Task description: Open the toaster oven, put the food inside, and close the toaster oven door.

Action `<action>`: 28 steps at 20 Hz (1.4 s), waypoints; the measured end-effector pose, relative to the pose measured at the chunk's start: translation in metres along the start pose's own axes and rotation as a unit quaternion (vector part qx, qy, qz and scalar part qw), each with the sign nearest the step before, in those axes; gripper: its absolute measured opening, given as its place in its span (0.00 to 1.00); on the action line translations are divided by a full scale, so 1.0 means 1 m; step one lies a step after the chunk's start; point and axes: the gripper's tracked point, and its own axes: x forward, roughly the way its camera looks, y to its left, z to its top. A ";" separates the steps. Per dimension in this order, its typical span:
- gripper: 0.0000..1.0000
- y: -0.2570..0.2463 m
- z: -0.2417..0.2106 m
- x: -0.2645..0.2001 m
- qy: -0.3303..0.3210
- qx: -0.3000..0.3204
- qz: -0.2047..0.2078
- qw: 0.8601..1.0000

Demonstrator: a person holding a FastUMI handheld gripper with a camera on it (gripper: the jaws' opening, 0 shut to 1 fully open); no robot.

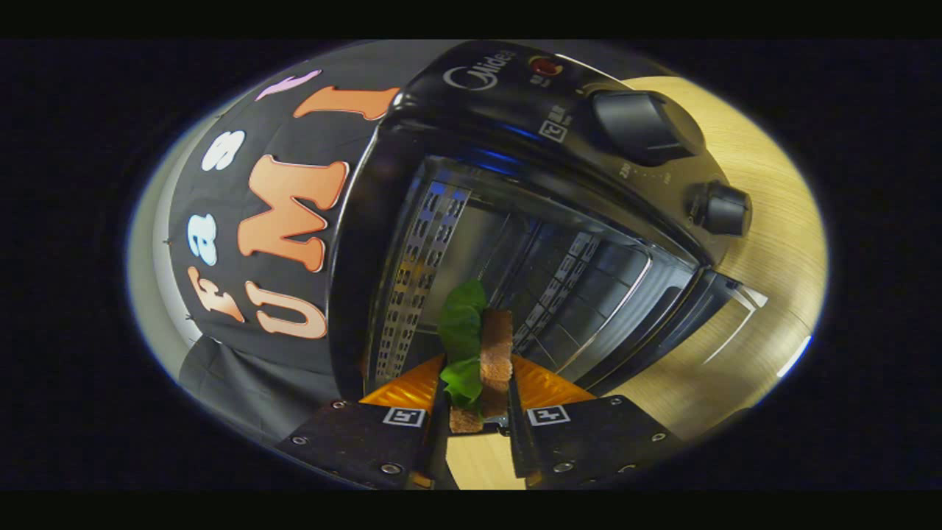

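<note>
A black toaster oven (515,103) stands just ahead of me, tilted in my rolled view, its door (662,324) swung down and open. The lit cavity shows perforated side walls (416,272) and a wire rack (574,294). My gripper (478,368) is shut on the food, a sandwich of brown bread (497,353) with a green lettuce leaf (462,331). Both orange fingers (408,386) press its sides. The sandwich stands on edge right at the oven's mouth, its top end reaching into the opening.
Two black knobs (647,125) sit on the oven's control panel beside the cavity, with a red lamp (546,66) above them. The oven rests on a light wooden table (765,243). Black booth cloth (257,221) hangs on the oven's other side.
</note>
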 end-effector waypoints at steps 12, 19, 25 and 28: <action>0.87 -0.014 -0.013 -0.078 0.058 -0.108 -0.054 0.991; 0.87 -0.017 -0.015 -0.135 0.093 -0.185 -0.047 0.977; 0.87 -0.040 -0.045 -0.155 0.147 -0.261 -0.083 0.950; 0.87 -0.061 -0.069 -0.182 0.193 -0.292 -0.092 0.932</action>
